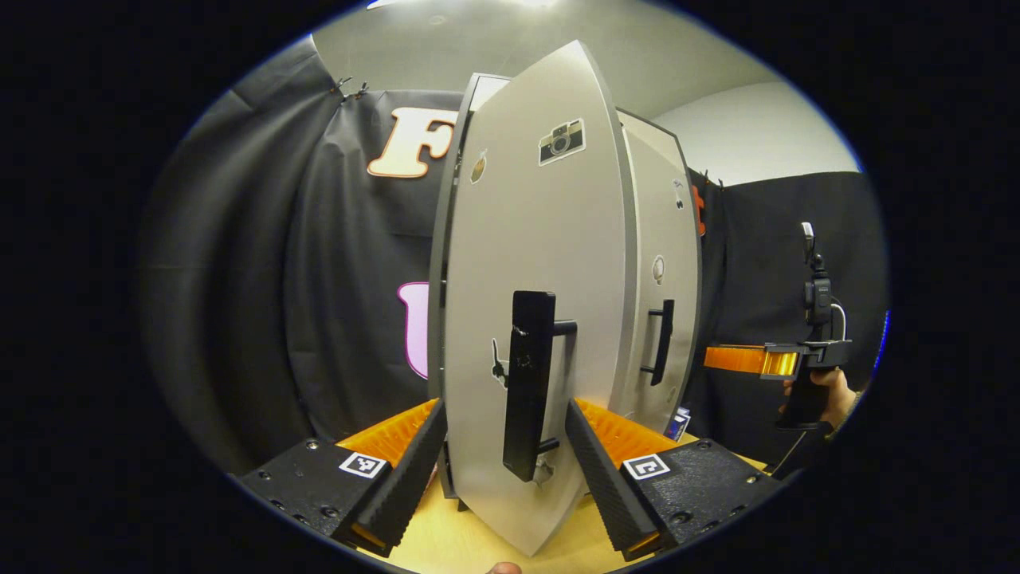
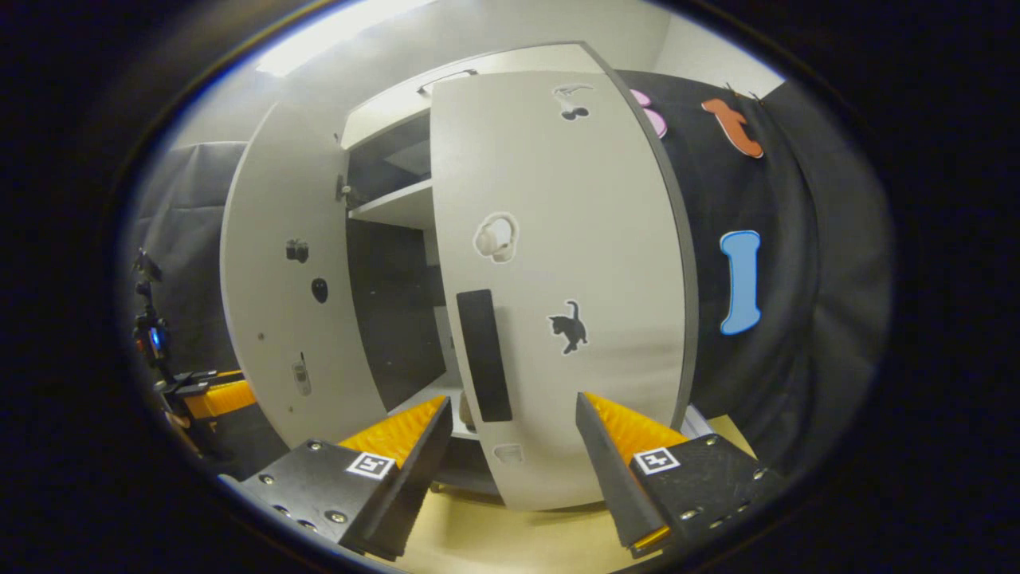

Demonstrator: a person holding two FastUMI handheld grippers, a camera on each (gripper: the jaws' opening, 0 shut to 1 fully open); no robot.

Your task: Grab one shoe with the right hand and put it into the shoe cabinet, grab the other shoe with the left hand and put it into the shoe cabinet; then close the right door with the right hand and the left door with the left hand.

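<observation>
- The left claw [image 1: 506, 458] stands with its fingers apart, around the black handle [image 1: 527, 383] of the left door [image 1: 542, 263], not pressing on it.
- The right claw [image 2: 510, 454] is also spread, just before the right door [image 2: 558, 263], which is partly open.
- The shoes are hard to see inside the shoe cabinet [image 2: 398, 207] on the bench [image 2: 510, 534].
- Risk, I think: pushing the edge-on left door may make it swing fast and slam.

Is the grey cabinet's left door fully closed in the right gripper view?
No: the left door stands ajar, showing a dark interior and a white shelf.
</observation>
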